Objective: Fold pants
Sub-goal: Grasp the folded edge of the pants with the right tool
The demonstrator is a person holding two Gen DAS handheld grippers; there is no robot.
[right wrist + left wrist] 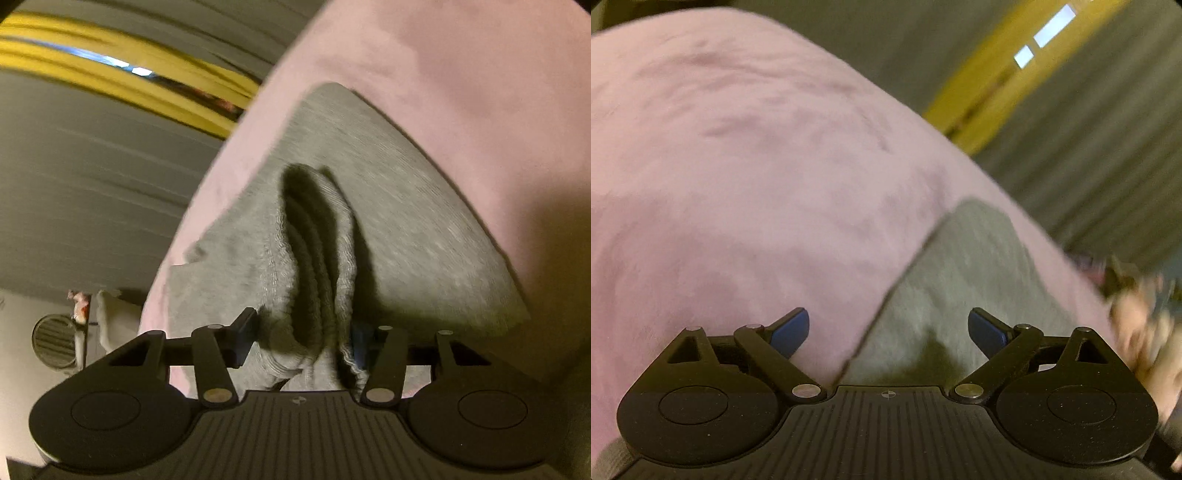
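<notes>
Grey knit pants [399, 221] lie on a pink cover [461, 62]. My right gripper [303, 341] is shut on a bunched fold of the pants, the ribbed cloth pinched between its blue pads and rising in a ridge ahead of it. In the left wrist view the pants [964, 266] show as a flat grey strip across the pink cover [738, 166]. My left gripper [888, 332] is open and empty, its jaws spread wide just above the pants' edge. Both views are motion-blurred.
A grey floor [1089, 147] with a yellow strip [990, 85] lies beyond the cover's edge. In the right wrist view a round vented object [55, 341] and white items stand at the lower left. A blurred patterned thing [1137, 295] sits at the right edge.
</notes>
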